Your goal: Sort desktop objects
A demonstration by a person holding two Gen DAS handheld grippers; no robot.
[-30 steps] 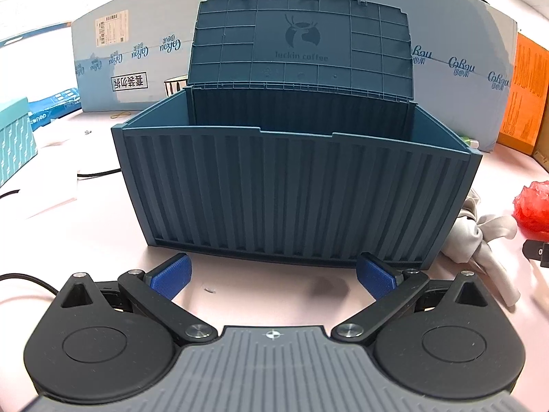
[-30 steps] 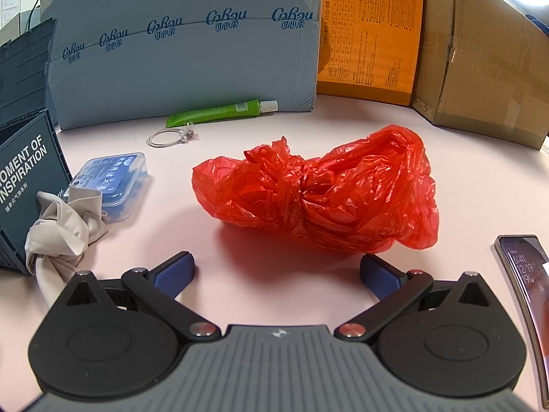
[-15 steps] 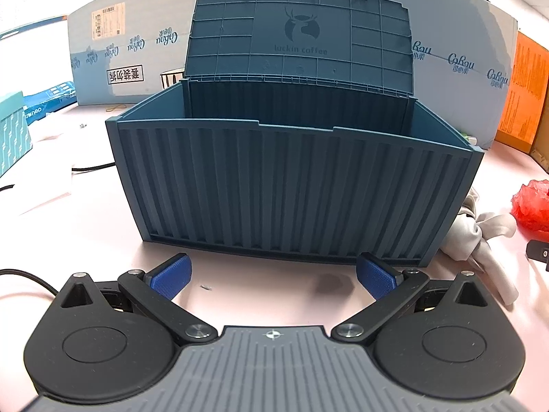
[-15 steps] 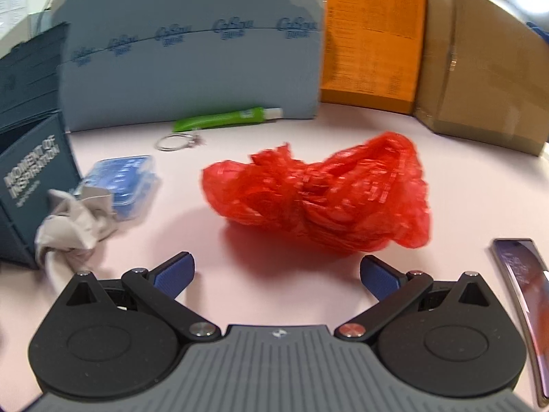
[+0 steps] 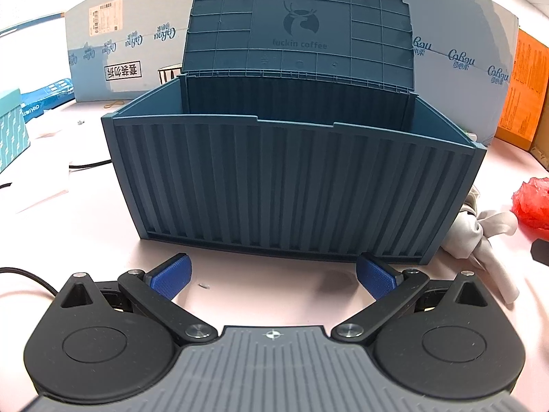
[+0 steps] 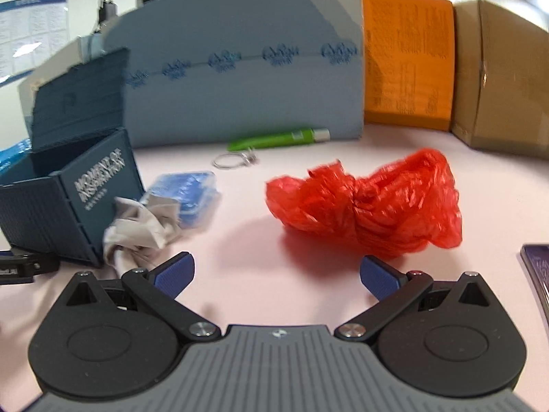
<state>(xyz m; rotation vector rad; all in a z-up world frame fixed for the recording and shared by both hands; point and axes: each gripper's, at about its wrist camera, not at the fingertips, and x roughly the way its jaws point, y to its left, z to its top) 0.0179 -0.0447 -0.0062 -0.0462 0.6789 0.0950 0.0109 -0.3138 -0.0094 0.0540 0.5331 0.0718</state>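
Observation:
A dark blue container-style box (image 5: 291, 185) stands open on the pink table, lid up; its end wall also shows in the right wrist view (image 6: 68, 202). My left gripper (image 5: 272, 276) is open and empty just in front of the box. My right gripper (image 6: 276, 274) is open and empty, short of a crumpled red plastic bag (image 6: 370, 199). A grey cloth (image 6: 140, 226) lies against the box's right end, touching a small blue plastic case (image 6: 188, 195). A green tube (image 6: 274, 139) and a wire ring (image 6: 233, 161) lie farther back. The box's inside is hidden.
A phone (image 6: 538, 274) lies at the right edge. Light blue cardboard (image 6: 240, 79), an orange box (image 6: 408, 65) and a brown carton (image 6: 504, 79) wall the back. A teal box (image 5: 10, 130) and a black cable (image 5: 24, 274) sit to the left.
The right gripper has drawn back and swung left, so the box end and cloth now show more. The left gripper has shifted slightly relative to the box. Both stay open.

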